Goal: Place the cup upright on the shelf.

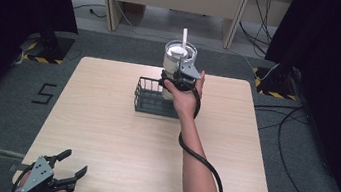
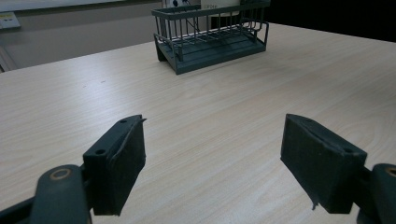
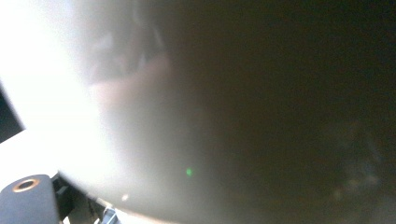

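Note:
A white cylindrical container (image 1: 176, 59) with a clear top and a white stick rising from it stands at the back right of a dark wire basket (image 1: 149, 104) on the wooden table (image 1: 117, 134). My right gripper (image 1: 176, 79) is clamped against the container's near side, with the hand behind it. In the right gripper view the container's pale wall (image 3: 187, 116) is a blur right up against the camera and hides the jaws. My left gripper (image 1: 76, 161) rests at the table's front left corner. Its jaws are wide apart (image 2: 212, 135) with nothing between them, and the basket (image 2: 210, 46) lies far ahead.
Bare tabletop stretches between the basket and the front edge. Black cables trail on the grey floor to the right of the table. A wooden desk stands beyond the far edge, and dark curtains hang on both sides.

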`<action>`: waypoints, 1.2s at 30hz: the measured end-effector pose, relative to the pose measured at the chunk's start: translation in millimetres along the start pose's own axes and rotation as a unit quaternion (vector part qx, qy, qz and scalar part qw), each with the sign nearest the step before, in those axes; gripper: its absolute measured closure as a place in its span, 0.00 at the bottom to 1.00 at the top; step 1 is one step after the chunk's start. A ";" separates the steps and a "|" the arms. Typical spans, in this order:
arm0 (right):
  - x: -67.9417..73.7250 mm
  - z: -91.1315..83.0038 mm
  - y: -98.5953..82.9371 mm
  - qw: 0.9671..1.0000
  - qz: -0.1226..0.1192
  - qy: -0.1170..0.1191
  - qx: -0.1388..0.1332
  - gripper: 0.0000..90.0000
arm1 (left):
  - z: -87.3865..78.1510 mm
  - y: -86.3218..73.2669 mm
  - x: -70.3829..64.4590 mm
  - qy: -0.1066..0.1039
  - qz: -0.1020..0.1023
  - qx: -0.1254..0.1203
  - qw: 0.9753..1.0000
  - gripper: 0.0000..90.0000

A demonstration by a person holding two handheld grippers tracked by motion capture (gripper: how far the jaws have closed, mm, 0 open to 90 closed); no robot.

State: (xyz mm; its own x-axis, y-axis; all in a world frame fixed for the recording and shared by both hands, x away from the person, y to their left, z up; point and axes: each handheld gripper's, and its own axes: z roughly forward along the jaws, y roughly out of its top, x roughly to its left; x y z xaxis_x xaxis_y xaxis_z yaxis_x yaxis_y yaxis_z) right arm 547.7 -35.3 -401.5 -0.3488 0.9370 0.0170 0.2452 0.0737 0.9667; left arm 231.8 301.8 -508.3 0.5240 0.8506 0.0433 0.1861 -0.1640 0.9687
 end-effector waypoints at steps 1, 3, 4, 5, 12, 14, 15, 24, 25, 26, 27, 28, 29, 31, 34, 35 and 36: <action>0.0 0.0 0.0 1.000 0.000 0.000 0.000 0.11 | 0.0 0.0 -0.2 0.000 0.000 0.000 1.000 0.24; -0.2 1.5 -3.5 1.000 -0.001 0.000 0.003 0.11 | 0.1 -0.1 -0.6 -0.002 -0.001 0.000 1.000 0.24; -0.4 2.9 -7.5 1.000 -0.001 -0.001 0.006 0.11 | 0.2 0.0 -0.6 -0.002 -0.001 0.000 1.000 0.24; -0.7 3.6 -9.5 1.000 -0.001 -0.003 0.009 0.11 | 0.1 -0.1 -0.5 -0.003 -0.001 0.001 1.000 0.24; -0.9 8.3 -20.3 1.000 -0.006 -0.006 0.018 0.11 | 0.3 -0.1 -0.5 -0.003 -0.001 0.001 1.000 0.24; -0.9 8.6 -20.9 1.000 -0.007 -0.006 0.017 0.11 | 0.3 -0.1 -0.5 -0.002 -0.001 0.001 1.000 0.24; -0.7 9.0 -22.1 1.000 -0.007 -0.006 0.017 0.11 | 0.3 -0.1 -0.5 -0.002 -0.001 0.001 1.000 0.24; -0.1 9.1 -27.8 1.000 -0.006 -0.006 0.016 0.11 | 0.1 0.0 -1.1 -0.003 -0.001 -0.001 1.000 0.24; 0.4 8.8 -28.3 1.000 -0.003 -0.007 0.015 0.11 | 0.0 0.1 -1.2 -0.004 0.000 -0.001 1.000 0.24; -0.2 8.7 -28.7 1.000 -0.005 -0.008 0.013 0.11 | -0.1 0.1 -1.3 -0.004 0.000 -0.001 1.000 0.24; -0.3 8.5 -29.5 1.000 -0.004 -0.007 0.011 0.11 | -0.1 0.2 -1.4 -0.004 0.001 0.000 1.000 0.24; -0.3 8.5 -29.5 1.000 -0.004 -0.007 0.011 0.11 | -0.1 0.2 -1.4 -0.004 0.001 0.000 1.000 0.24; -0.5 8.1 -30.9 1.000 -0.004 -0.007 0.007 0.11 | -0.1 0.3 -1.7 -0.004 0.002 0.000 1.000 0.24; -0.6 7.9 -31.6 1.000 -0.004 -0.005 0.005 0.11 | -0.2 0.3 -1.8 -0.004 0.003 0.000 1.000 0.24; -0.7 6.7 -34.9 1.000 -0.007 -0.002 -0.002 0.11 | 0.0 0.2 -1.8 -0.005 0.003 0.001 1.000 0.24; -0.4 6.5 -35.9 1.000 -0.004 0.000 -0.004 0.10 | 0.1 0.1 -1.8 -0.004 0.002 0.001 1.000 0.24; -0.4 6.5 -35.9 1.000 -0.004 0.000 -0.004 0.10 | 0.2 0.1 -1.8 -0.004 0.002 0.001 1.000 0.24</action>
State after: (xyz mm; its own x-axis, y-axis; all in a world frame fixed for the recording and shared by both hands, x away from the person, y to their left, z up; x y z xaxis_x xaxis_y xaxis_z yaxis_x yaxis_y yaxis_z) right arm 544.9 -36.1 -437.8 -0.3508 0.9364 0.0085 0.2345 0.0791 0.9689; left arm 231.1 300.1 -508.3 0.5316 0.8458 0.0455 0.1850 -0.1684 0.9682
